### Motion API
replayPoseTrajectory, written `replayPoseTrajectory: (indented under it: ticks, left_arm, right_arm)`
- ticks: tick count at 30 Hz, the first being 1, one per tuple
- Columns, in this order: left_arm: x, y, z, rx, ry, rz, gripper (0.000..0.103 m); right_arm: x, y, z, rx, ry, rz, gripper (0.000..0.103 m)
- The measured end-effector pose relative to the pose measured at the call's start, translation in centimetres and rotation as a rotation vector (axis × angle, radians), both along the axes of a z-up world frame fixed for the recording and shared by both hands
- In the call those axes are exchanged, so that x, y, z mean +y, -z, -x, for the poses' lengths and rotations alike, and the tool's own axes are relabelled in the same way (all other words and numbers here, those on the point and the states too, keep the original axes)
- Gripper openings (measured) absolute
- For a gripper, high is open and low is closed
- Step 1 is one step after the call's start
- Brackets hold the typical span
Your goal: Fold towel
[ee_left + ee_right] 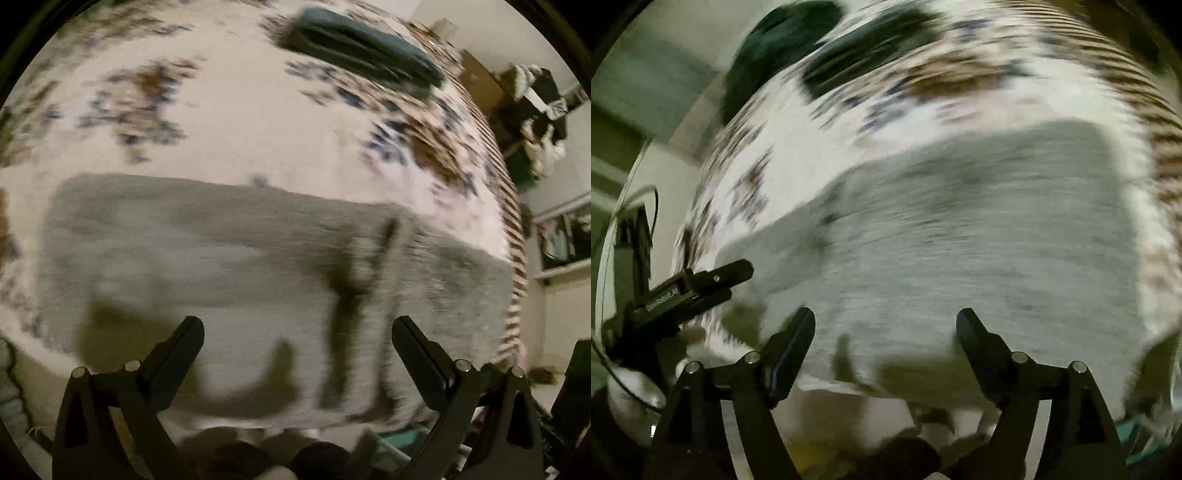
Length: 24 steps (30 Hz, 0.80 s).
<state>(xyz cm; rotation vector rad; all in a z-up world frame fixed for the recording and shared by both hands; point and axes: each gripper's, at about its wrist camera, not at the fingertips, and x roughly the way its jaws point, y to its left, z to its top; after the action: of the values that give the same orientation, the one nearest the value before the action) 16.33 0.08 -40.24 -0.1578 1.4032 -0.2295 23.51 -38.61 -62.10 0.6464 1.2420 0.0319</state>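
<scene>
Grey towel (pixel 229 266) lies flat across the patterned bedspread (pixel 236 122), near its front edge, and both views are smeared with motion blur. A fold or ridge shows toward its right side in the left wrist view, details too soft to read. Further back sits a dark teal folded cloth (pixel 365 48). Left gripper (pixel 297 332) hangs over the towel, fingers spread wide, nothing between them. Right gripper (pixel 885 325) likewise spread and empty above the towel. Shelving (pixel 554 236) off the bed's right side is indistinct

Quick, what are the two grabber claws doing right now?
Left gripper: open, empty, above the fluffy grey towel.
Right gripper: open, empty, above it too.
</scene>
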Motion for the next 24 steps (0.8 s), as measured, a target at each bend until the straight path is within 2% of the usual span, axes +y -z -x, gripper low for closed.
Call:
replayPoseTrajectory:
  ticks: [3,5,7,8,9,10,11,15,17,20,22,24]
  left_arm:
    - [-4.1,3.1,-1.4,0.089,0.071,0.034,0.103]
    - [-6.2,5.2,-2.1,0.147,0.105,0.097,0.103]
    - [-7.9,6.8,-2.4,0.177,0.126,0.116,0.103]
    - [-8.6,7.5,-2.4,0.183,0.143,0.117,0.091]
    - [-9.0,7.8,-2.3,0.178,0.155,0.119,0.057]
    - [-9.6,8.1,-2.0,0.170,0.182,0.127,0.029]
    - [-9.9,7.9,-1.7,0.163,0.203,0.143,0.016]
    - [-7.7,4.6,0.0,0.070,0.142,0.208,0.015]
    - [-5.1,3.5,0.6,0.049,0.064,0.205,0.015]
    - [-2.5,4.6,0.9,0.080,-0.023,0.206,0.017]
    - [-1.3,5.9,1.0,0.143,-0.061,0.230,0.025]
    - [-0.7,5.5,1.2,0.177,-0.071,0.232,0.037]
  right_arm:
    - [-5.0,1.5,2.0,0.077,0.115,0.093,0.081]
    - [-8.1,3.1,2.9,0.125,0.190,0.115,0.081]
    - [-10.9,4.5,3.5,0.167,0.250,0.132,0.081]
    - [-11.9,5.0,3.7,0.177,0.273,0.139,0.081]
    - [-12.7,5.1,3.4,0.187,0.291,0.143,0.081]
    - [-13.2,5.5,3.3,0.197,0.305,0.144,0.081]
    - [-13.7,5.8,3.2,0.201,0.318,0.140,0.081]
    - [-14.6,5.9,2.1,0.189,0.329,0.133,0.081]
    - [-14.0,5.4,1.6,0.181,0.311,0.130,0.081]
    - [-12.8,5.5,0.5,0.190,0.270,0.123,0.081]
    - [-11.8,5.3,0.0,0.196,0.245,0.116,0.081]
    - [-11.1,5.1,-0.5,0.196,0.221,0.117,0.081]
